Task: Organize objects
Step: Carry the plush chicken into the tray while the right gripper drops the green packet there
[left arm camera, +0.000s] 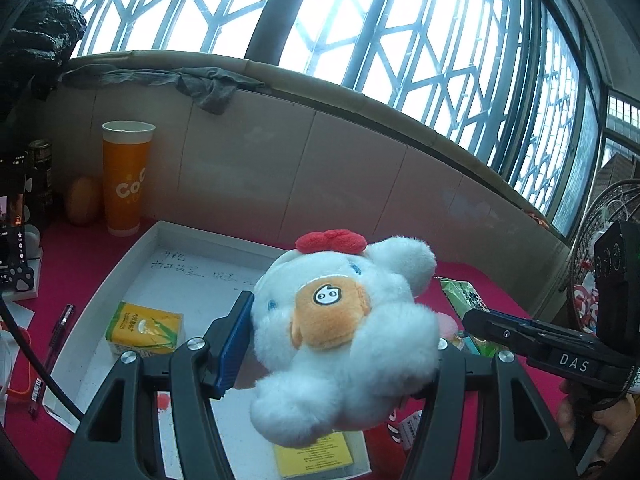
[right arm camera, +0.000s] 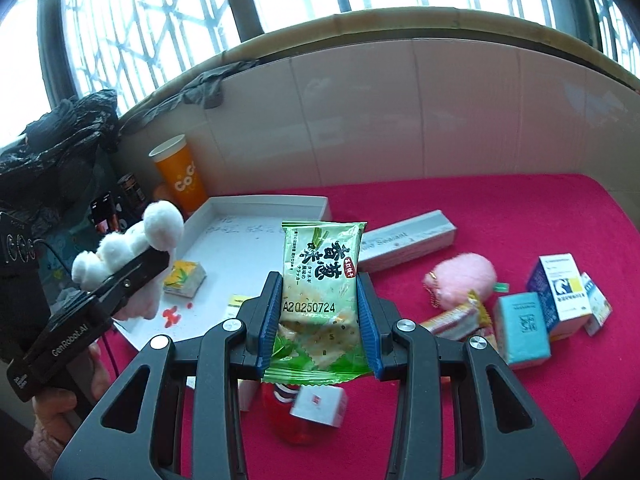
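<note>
While the left gripper (left arm camera: 340, 336) pinches a fluffy white plush chick (left arm camera: 344, 332) above the shallow white tray (left arm camera: 132, 256), only the right wrist view shows the right gripper (right arm camera: 318, 316) clamping a green cracker packet (right arm camera: 320, 280) over the red tablecloth (right arm camera: 500, 208).

Both cameras sit just behind their tongs, tilted down at the red bench (right arm camera: 500, 208) and facing the window (left arm camera: 400, 32) — close views, sharing the white tray (left arm camera: 120, 276) and orange cup (right arm camera: 182, 178).
</note>
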`<action>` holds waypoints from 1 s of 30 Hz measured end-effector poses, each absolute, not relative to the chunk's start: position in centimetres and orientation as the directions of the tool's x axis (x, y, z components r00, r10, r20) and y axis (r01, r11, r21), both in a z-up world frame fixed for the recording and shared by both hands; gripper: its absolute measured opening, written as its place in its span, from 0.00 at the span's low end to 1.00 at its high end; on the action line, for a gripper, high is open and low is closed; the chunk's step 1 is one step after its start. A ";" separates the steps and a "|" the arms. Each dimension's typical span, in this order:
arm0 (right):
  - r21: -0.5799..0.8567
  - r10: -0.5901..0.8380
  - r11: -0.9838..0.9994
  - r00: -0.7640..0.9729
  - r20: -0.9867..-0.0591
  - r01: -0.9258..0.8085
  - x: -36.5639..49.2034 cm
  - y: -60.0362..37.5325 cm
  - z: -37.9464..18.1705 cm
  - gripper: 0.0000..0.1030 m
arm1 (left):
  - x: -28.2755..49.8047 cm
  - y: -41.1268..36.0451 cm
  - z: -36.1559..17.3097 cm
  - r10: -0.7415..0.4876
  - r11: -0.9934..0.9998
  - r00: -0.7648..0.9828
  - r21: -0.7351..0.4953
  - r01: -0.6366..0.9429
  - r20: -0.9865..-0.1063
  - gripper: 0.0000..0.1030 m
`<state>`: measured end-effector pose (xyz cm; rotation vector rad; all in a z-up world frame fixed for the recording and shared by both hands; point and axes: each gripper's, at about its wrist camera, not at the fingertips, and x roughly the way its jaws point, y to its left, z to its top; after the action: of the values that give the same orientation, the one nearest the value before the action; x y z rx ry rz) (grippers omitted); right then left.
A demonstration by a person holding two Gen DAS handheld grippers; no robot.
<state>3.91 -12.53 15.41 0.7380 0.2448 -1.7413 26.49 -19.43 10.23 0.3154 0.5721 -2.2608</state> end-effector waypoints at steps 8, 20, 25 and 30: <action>0.216 -0.784 -0.254 -0.070 -0.617 0.943 6.0 -15.8 15.3 0.35 | 28.3 -22.0 10.1 -0.664 -0.556 -0.627 -0.290 0.779 -0.407 0.60; 0.245 -0.762 -0.201 0.006 -0.647 0.948 8.0 -21.5 14.5 0.35 | 29.8 -28.0 9.2 -0.716 -0.456 -0.535 -0.280 0.845 -0.449 0.61; 0.230 -0.741 -0.202 0.005 -0.672 0.952 8.6 -24.9 13.2 0.35 | 30.3 -29.3 7.8 -0.725 -0.412 -0.502 -0.287 0.865 -0.471 0.60; 0.228 -0.717 -0.238 -0.013 -0.697 0.944 8.4 -27.5 11.4 0.35 | 30.2 -29.3 7.0 -0.733 -0.411 -0.491 -0.269 0.871 -0.471 0.61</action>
<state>8.42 -27.47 11.42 0.8565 0.3563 -1.6121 30.20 -29.33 6.97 0.3433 0.5960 -2.0160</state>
